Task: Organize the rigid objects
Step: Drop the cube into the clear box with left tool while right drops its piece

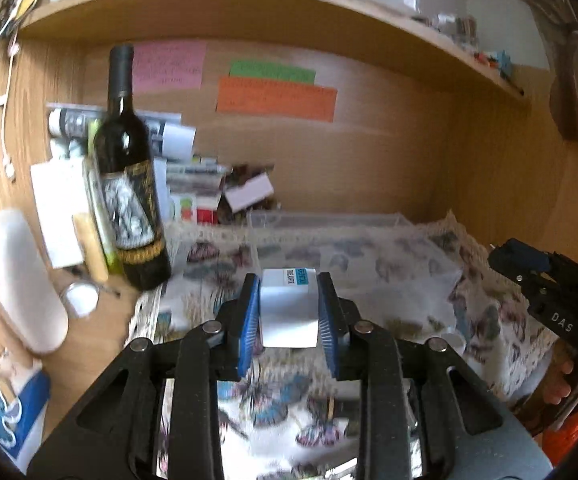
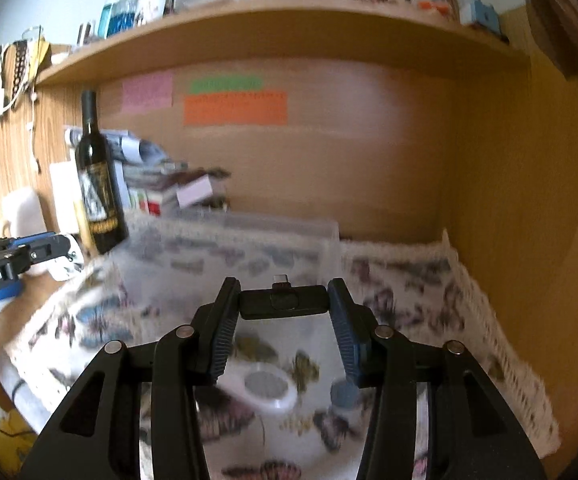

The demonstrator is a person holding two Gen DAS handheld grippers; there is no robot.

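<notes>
Standing at the far left of the left wrist view, a white cylindrical container leans on the wooden desk, with a dark wine bottle upright just beside it in front of stacked papers and magazines. A pink sticky note, a green one and an orange one are stuck on the back panel under the shelf. In the middle, the left gripper is clamped on a white box with a blue-and-white label, its 2 blue pads pressing the box's sides, held above a butterfly-patterned cloth. A clear plastic bin sits on the cloth behind the box.

In the right wrist view, the right gripper is closed on a small black device with a plug-like connector on its far edge, held above the same cloth, near the clear bin. Below it on the cloth lie a white ring-shaped object with a grey centre and a small blue-capped item, both blurred.
</notes>
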